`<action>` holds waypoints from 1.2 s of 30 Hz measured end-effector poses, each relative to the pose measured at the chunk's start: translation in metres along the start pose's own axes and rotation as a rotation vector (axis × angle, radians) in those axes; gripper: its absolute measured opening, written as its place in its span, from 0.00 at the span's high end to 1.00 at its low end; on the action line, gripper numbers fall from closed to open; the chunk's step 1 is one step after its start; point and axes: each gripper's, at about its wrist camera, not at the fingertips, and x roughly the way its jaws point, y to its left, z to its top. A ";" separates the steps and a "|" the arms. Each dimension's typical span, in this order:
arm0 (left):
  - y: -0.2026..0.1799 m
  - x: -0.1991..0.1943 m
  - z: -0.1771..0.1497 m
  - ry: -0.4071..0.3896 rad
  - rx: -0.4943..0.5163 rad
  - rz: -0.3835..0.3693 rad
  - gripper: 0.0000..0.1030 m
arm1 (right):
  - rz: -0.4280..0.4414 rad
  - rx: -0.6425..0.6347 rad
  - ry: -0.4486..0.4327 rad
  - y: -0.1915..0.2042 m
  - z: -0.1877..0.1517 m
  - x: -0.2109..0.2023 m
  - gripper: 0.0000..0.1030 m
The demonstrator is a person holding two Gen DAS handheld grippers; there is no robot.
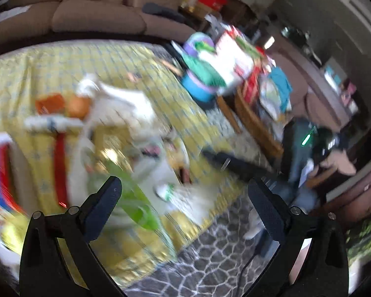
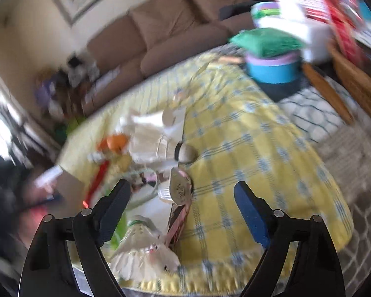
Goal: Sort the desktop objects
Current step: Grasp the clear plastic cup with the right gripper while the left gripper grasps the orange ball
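Above the yellow tablecloth (image 2: 247, 148), two shuttlecocks (image 2: 141, 247) lie below both grippers' empty, spread jaws.

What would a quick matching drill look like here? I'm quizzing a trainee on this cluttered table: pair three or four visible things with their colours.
Things:
1. tablecloth
2. round tub
3. sofa
4. ball

Colours:
A. orange
B. brown
C. yellow with blue checks
D. blue with a lilac rim

Pairs: 1-C, 2-D, 3-B, 4-A

Both views are motion-blurred, so only colours are safe to match. The left gripper and right gripper are both open and hold nothing.
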 end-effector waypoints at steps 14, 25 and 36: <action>0.035 0.011 0.074 0.174 0.237 0.238 0.00 | 0.014 0.032 0.102 -0.004 0.002 0.028 0.76; 0.055 0.115 0.091 0.405 0.376 0.469 0.11 | 0.132 0.151 -0.019 -0.017 0.019 -0.024 0.77; 0.086 0.135 0.099 0.418 0.276 0.455 0.65 | 0.157 0.189 -0.085 -0.021 0.029 -0.043 0.77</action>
